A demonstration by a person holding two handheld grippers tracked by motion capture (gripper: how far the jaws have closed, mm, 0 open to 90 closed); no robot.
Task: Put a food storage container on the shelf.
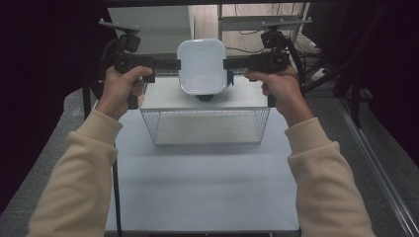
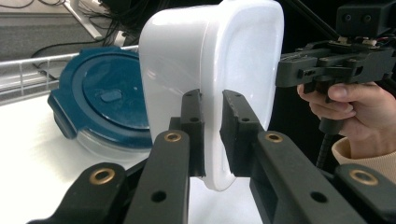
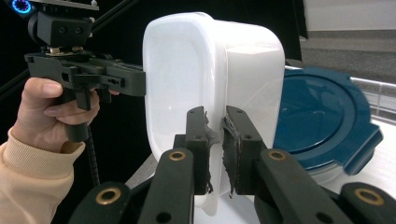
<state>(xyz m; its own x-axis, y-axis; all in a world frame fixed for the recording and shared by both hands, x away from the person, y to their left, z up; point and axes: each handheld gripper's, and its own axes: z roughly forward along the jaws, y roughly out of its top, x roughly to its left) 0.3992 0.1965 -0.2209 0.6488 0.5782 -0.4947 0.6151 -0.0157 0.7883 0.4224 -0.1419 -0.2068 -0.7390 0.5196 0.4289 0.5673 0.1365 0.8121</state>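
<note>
pale grey table (image 1: pixel 207 187) runs from the person's cream sleeves toward a wire basket (image 1: pixel 205 126) lying on its side, with dark curtains and cables beyond. past the basket, the left claw (image 1: pixel 179 64) and right claw (image 1: pixel 225 63) each pinch an opposite rim of a white plastic tub (image 1: pixel 201 66), held up in the air on edge between them. below and behind it a blue-lidded clear container (image 2: pixel 100 109) rests on the white top. it looks like a two-handed carry; next, probably, both claws must travel together and level before setting the tub down.
</note>
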